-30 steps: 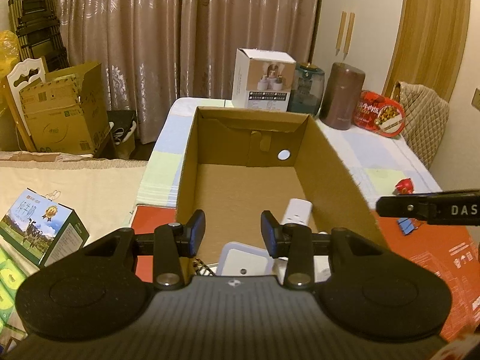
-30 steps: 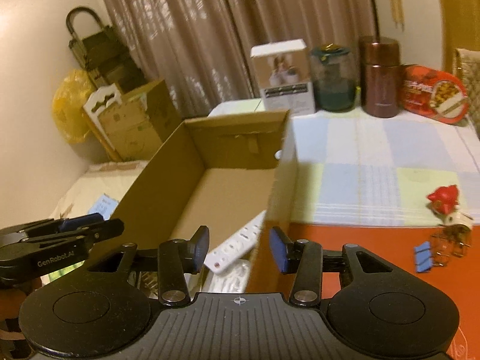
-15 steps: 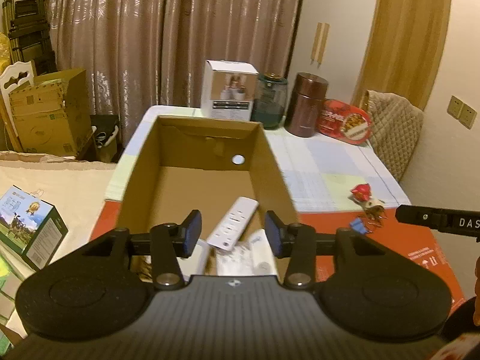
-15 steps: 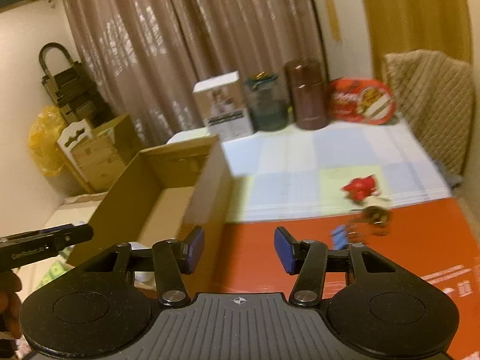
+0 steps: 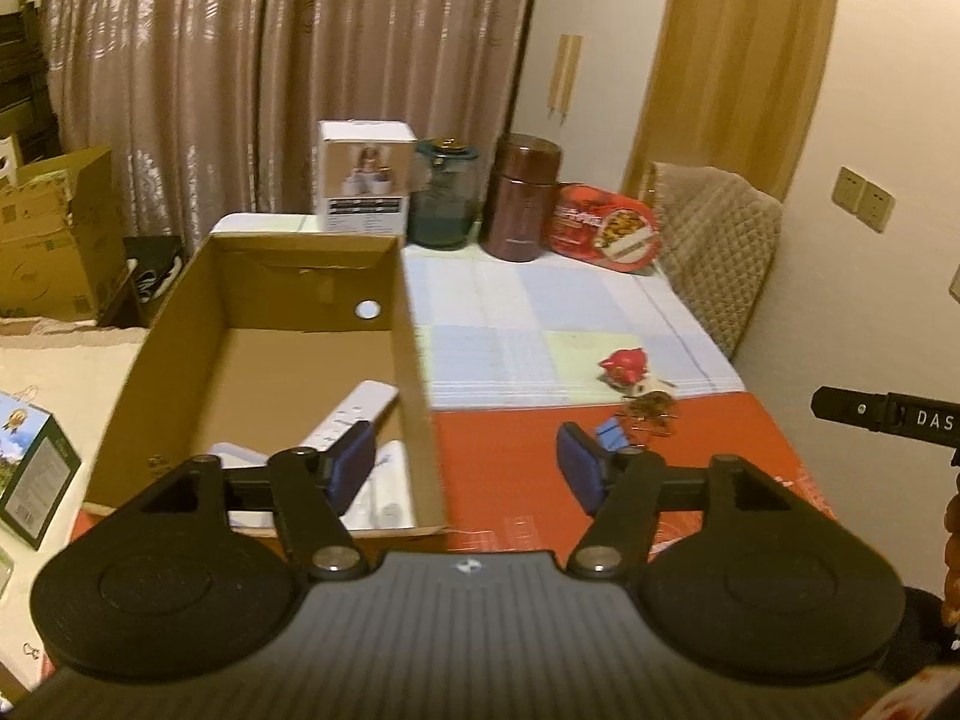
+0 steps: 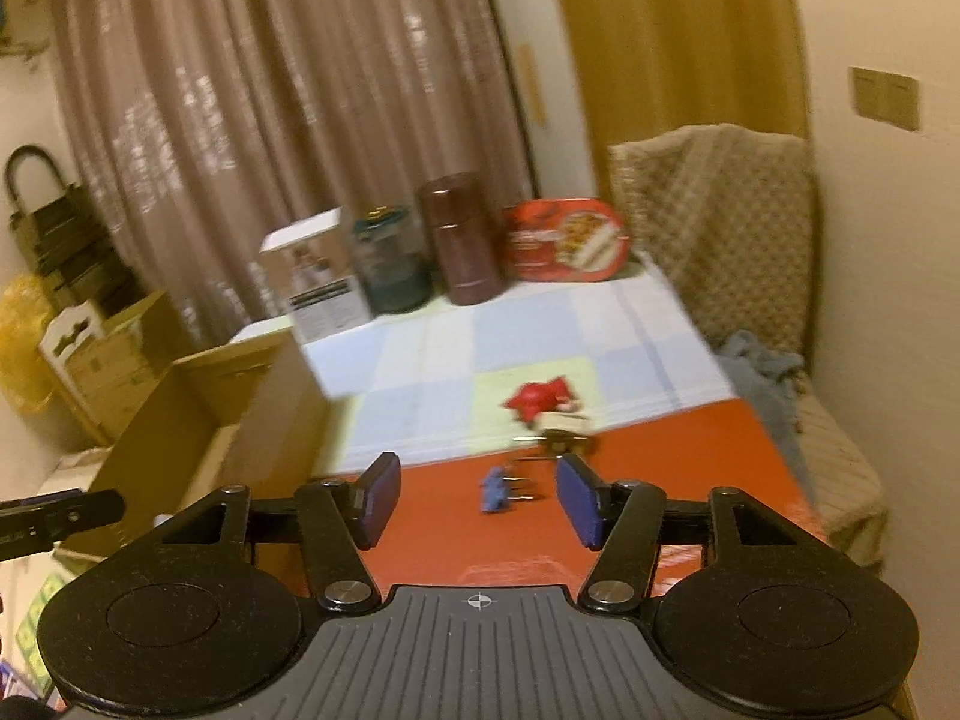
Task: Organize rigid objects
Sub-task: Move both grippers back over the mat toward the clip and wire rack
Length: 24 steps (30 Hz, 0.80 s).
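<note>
At nine o'clock in the left wrist view stands the cardboard box (image 5: 414, 372), a white power strip (image 5: 351, 417) already lying in it; at three o'clock, loose on the red mat (image 5: 510, 462), wait a blue binder clip (image 6: 495, 489), bronze clips (image 5: 651, 408) and a red toy (image 6: 537, 399). Both the left gripper (image 5: 471, 468) and right gripper (image 6: 477, 501) hang empty, jaws apart. I judge this the reach for the next item: the right gripper must descend at twelve o'clock, straddle the blue clip and close.

cardboard box (image 5: 414, 396): open, holds white power strip (image 5: 351, 417) | blue binder clip (image 6: 495, 489): on red mat (image 6: 660, 468)
</note>
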Each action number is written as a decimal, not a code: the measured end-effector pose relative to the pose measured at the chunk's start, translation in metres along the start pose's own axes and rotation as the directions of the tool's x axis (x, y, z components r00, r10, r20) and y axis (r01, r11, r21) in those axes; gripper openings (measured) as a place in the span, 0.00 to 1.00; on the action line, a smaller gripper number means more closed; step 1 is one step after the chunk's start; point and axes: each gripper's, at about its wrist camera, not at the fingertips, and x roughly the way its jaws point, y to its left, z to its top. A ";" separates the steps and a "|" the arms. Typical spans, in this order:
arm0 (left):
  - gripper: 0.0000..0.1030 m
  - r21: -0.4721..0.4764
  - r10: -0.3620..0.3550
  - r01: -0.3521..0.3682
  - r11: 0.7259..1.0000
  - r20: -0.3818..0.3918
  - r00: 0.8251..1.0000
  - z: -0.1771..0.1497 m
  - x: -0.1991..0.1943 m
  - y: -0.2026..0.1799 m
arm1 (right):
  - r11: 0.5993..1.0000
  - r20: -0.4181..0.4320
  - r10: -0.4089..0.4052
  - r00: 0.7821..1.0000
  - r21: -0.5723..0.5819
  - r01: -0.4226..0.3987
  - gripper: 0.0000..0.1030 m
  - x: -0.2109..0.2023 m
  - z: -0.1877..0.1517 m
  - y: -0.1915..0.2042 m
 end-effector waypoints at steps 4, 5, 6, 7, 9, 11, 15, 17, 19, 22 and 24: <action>0.71 0.021 -0.028 0.028 0.999 -0.009 1.000 -0.001 0.008 -0.022 | 0.998 -0.001 -0.053 0.999 0.023 0.053 0.59 -0.010 0.000 -0.029; 0.72 0.028 -0.037 0.037 0.999 -0.011 0.999 -0.001 0.011 -0.028 | 0.997 -0.003 -0.068 0.998 0.033 0.068 0.59 -0.012 0.001 -0.036; 0.72 0.034 -0.047 0.048 0.998 -0.014 0.999 -0.001 0.013 -0.034 | 0.996 -0.006 -0.077 0.997 0.039 0.077 0.60 -0.013 0.000 -0.042; 0.72 0.040 -0.055 0.055 0.998 -0.017 0.998 -0.001 0.016 -0.039 | 0.996 -0.008 -0.083 0.996 0.043 0.084 0.60 -0.015 0.000 -0.047; 0.72 0.056 -0.072 0.073 0.996 -0.024 0.997 -0.002 0.022 -0.050 | 0.994 -0.009 -0.097 0.995 0.044 0.097 0.60 -0.016 0.000 -0.056; 0.72 0.069 -0.090 0.092 0.993 -0.032 0.995 -0.003 0.029 -0.061 | 0.993 -0.013 -0.103 0.995 0.049 0.104 0.61 -0.017 0.000 -0.065; 0.72 0.101 -0.113 0.118 0.988 -0.048 0.992 -0.004 0.045 -0.080 | 0.992 -0.028 -0.109 0.994 0.054 0.110 0.61 -0.016 -0.002 -0.079; 0.72 0.116 -0.121 0.127 0.985 -0.059 0.991 -0.006 0.054 -0.088 | 0.993 -0.040 -0.106 0.994 0.047 0.108 0.61 -0.012 -0.002 -0.085; 0.72 0.132 -0.122 0.130 0.983 -0.068 0.990 -0.007 0.064 -0.094 | 0.993 -0.053 -0.106 0.993 0.036 0.108 0.61 -0.005 -0.003 -0.090; 0.72 0.161 -0.114 0.126 0.979 -0.083 0.990 -0.010 0.080 -0.102 | 0.994 -0.072 -0.105 0.992 0.022 0.107 0.61 0.006 -0.004 -0.097; 0.72 0.181 -0.111 0.127 0.975 -0.092 0.990 -0.014 0.094 -0.108 | 0.994 -0.083 -0.106 0.991 0.012 0.107 0.61 0.016 -0.005 -0.102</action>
